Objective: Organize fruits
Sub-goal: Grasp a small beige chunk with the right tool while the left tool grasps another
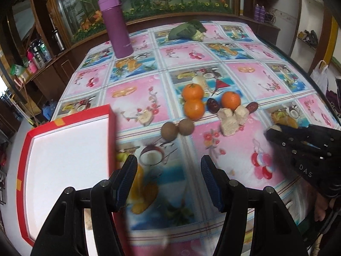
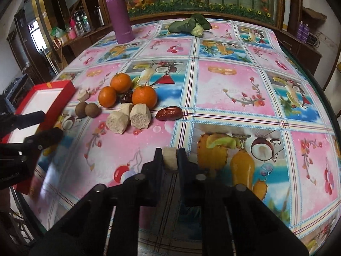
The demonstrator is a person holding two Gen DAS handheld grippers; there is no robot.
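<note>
Fingers of right gripper clamped on a pale chunk above the table. Left gripper fingers spread wide, empty, beside red tray; oranges well beyond.

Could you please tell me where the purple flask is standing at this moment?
The purple flask stands upright at the table's far left corner in both views, left of the leafy greens and well behind the oranges.

Two wrist fisheyes, low over table, facing forward, sharing oranges
</note>
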